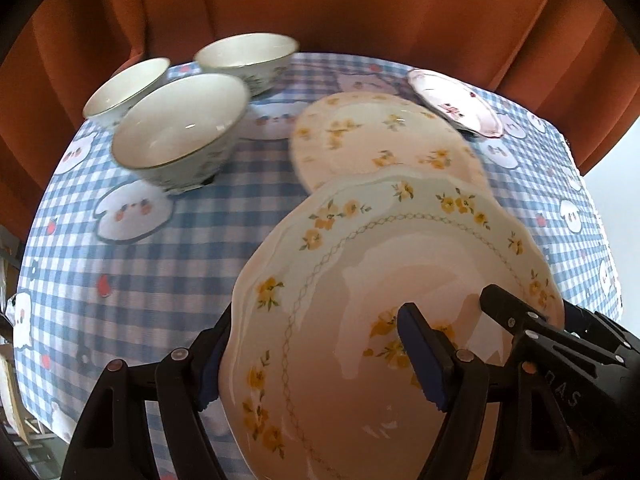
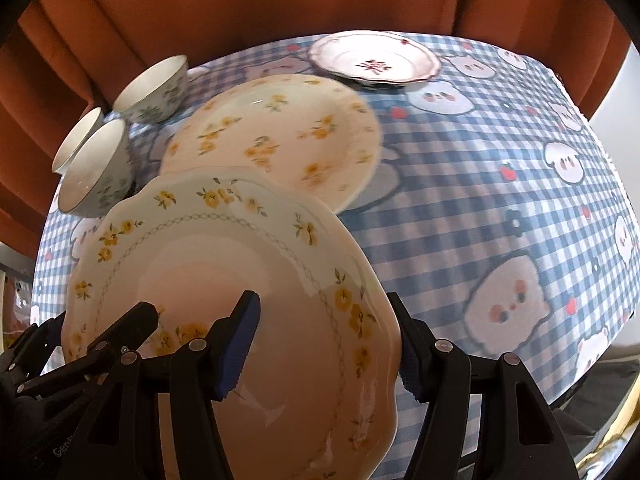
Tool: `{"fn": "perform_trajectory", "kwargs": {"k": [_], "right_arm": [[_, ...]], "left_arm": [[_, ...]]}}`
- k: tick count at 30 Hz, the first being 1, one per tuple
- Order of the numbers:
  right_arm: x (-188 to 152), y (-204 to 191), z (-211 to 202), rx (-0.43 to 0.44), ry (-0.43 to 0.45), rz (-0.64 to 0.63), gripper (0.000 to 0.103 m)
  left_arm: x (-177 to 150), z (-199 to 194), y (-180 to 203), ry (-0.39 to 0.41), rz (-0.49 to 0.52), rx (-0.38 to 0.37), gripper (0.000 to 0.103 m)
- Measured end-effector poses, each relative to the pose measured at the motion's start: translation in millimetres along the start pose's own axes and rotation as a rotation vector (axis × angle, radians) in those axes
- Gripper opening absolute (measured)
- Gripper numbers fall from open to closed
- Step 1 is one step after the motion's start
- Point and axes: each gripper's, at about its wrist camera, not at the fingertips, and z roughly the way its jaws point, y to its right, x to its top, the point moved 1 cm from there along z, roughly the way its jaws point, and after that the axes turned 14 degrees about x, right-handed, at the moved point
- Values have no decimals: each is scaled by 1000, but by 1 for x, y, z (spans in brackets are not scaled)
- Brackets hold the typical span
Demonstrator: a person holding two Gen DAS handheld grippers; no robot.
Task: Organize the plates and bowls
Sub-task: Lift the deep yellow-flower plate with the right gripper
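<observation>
Both grippers clamp one scalloped yellow-flowered plate (image 1: pixel 400 280) above the checked tabletop (image 1: pixel 160 264). The left hand-held gripper (image 1: pixel 316 356) grips its left rim, one blue pad on the plate's face and one behind the edge; the right hand-held gripper (image 2: pixel 324 344) grasps the opposite rim likewise. A second yellow-flowered plate (image 2: pixel 276 136) lies just beyond, a pink-trimmed plate (image 2: pixel 376 60) further back, and three bowls (image 1: pixel 180 128) cluster at the far left
</observation>
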Motion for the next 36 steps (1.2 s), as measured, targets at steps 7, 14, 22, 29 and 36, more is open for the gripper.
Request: {"fn": "perform_trajectory", "kwargs": {"k": [7, 14, 22, 29, 36], "right_arm": [[12, 46, -13, 7, -1, -11, 66], [20, 89, -19, 9, -22, -20, 66], [22, 134, -19, 9, -57, -26, 66], [21, 165, -10, 17, -99, -24, 66], [19, 182, 0, 30, -131, -13, 66]], "left_arm": [[3, -3, 50, 0, -7, 9, 77], [3, 0, 92, -17, -22, 13, 77], [-4, 8, 135, -45, -36, 21, 77], [-10, 16, 162, -71, -43, 38, 77], [-13, 27, 175, -104, -40, 59, 77]]}}
